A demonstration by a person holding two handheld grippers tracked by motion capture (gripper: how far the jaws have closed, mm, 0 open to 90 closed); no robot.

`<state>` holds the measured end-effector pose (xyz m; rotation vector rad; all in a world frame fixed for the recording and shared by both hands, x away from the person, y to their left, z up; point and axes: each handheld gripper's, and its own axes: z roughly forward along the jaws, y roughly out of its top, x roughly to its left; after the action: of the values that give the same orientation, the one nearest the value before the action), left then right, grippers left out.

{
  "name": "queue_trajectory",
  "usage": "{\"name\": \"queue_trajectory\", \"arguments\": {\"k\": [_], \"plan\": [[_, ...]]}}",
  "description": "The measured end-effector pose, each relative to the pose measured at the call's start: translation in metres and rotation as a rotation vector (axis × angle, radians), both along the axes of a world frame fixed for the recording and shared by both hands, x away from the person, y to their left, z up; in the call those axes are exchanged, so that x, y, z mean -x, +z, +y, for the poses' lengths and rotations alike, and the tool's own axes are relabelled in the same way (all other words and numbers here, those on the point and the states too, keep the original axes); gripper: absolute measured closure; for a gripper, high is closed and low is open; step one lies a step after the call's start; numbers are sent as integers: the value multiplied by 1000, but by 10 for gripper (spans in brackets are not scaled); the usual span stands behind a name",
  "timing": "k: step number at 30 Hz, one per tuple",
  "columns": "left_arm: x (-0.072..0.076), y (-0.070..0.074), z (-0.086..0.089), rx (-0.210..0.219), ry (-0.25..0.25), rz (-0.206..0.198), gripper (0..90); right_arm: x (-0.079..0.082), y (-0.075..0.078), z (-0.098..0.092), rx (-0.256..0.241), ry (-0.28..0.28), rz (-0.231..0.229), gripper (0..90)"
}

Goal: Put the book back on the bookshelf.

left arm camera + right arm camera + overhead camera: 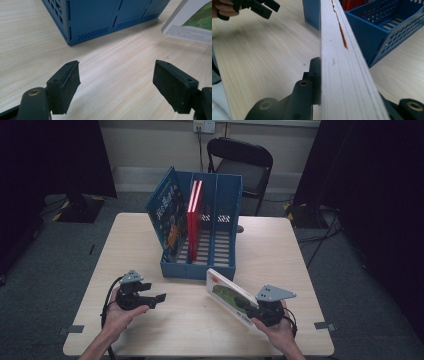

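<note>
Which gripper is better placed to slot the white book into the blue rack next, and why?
Right. The right gripper is shut on the white book, just in front of the blue rack. The left gripper has open, empty jaws.

Black folding chair (243,164), wall outlet (204,125), floor cables (320,237)

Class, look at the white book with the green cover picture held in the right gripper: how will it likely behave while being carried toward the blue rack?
The white book with the green cover picture looks stiff: it juts from the right gripper without sagging. Its thick page block suggests some weight, so it may pivot in the jaws. Clamped near one end, it could slip if swung fast.
</note>
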<state>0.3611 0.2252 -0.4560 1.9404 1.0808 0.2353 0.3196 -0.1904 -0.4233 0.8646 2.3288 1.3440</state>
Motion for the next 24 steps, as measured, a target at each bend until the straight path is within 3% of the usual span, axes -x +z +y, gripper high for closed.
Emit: {"name": "queue_trajectory", "arguments": {"k": [9, 24], "plan": [[-1, 0, 2, 0, 6, 1, 190, 4, 14, -2, -33, 5, -16, 767], [-2, -1, 2, -10, 12, 15, 198, -5, 47, 1, -101, -15, -52, 767]]}}
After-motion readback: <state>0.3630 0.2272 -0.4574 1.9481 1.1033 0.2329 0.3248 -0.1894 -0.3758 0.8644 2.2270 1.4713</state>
